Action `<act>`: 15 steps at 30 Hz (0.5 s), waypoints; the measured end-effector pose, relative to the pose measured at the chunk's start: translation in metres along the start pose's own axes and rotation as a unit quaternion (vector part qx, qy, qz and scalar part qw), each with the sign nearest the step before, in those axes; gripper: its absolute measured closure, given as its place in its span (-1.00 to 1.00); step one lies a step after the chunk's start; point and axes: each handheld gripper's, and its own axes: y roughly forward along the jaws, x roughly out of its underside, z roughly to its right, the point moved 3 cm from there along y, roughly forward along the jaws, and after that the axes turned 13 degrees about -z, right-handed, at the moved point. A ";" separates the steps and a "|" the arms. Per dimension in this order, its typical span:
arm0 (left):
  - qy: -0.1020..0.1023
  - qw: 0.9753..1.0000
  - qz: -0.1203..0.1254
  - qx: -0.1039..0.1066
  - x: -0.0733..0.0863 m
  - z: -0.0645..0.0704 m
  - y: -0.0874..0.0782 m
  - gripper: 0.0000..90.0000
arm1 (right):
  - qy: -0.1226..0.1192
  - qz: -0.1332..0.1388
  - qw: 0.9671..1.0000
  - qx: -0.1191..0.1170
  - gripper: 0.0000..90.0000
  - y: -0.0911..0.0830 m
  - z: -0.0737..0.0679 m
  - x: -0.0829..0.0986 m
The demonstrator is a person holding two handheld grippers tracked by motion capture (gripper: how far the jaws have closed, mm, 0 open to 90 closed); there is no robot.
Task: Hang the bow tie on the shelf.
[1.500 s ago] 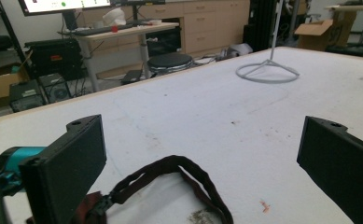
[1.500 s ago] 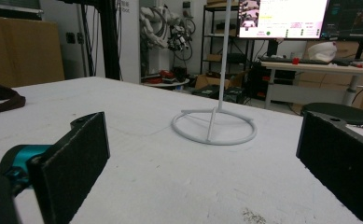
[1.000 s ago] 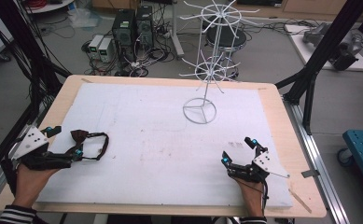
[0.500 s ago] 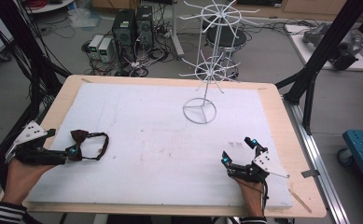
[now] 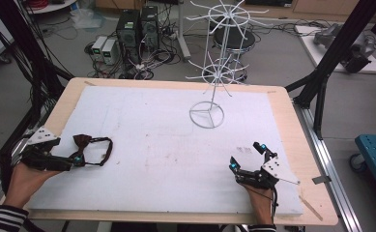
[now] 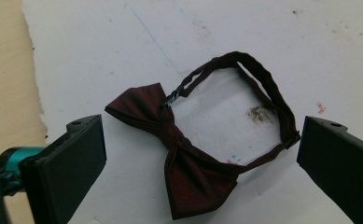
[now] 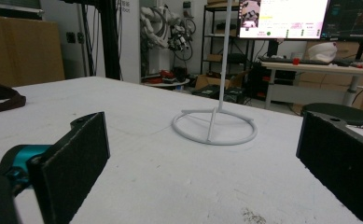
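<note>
Over the table's (image 5: 176, 87) left side, our left claw (image 6: 198, 154) gapes wide, empty, around the bow tie (image 6: 188, 158); closing crooked, we risk pinching only its strap (image 6: 263, 88).

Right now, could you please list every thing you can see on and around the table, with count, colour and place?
bow tie: one, dark maroon, on the white sheet at the left, between the left gripper's open jaws.
wire rack: one, white, ring base on the sheet's far middle.
white sheet: one, covers the wooden table.
stool: one, black, on the floor behind the table.
left gripper: one, black, open, left edge.
right gripper: one, black, open, near right.
</note>
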 end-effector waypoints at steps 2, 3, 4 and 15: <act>-0.002 1.000 -0.010 0.003 0.000 -0.001 0.002 -0.96 | -0.004 0.003 1.000 0.001 -0.96 0.000 0.000 0.000; -0.004 1.000 -0.014 0.003 0.000 -0.001 0.002 -0.96 | -0.003 0.002 1.000 -0.001 -0.96 0.000 0.000 0.000; -0.004 1.000 -0.019 0.003 0.000 -0.002 0.003 -0.96 | -0.001 0.000 1.000 -0.001 -0.96 0.000 0.000 0.000; -0.017 0.996 -0.081 0.016 0.000 -0.005 0.009 -0.76 | -0.002 0.002 1.000 0.001 -0.96 0.000 0.000 0.000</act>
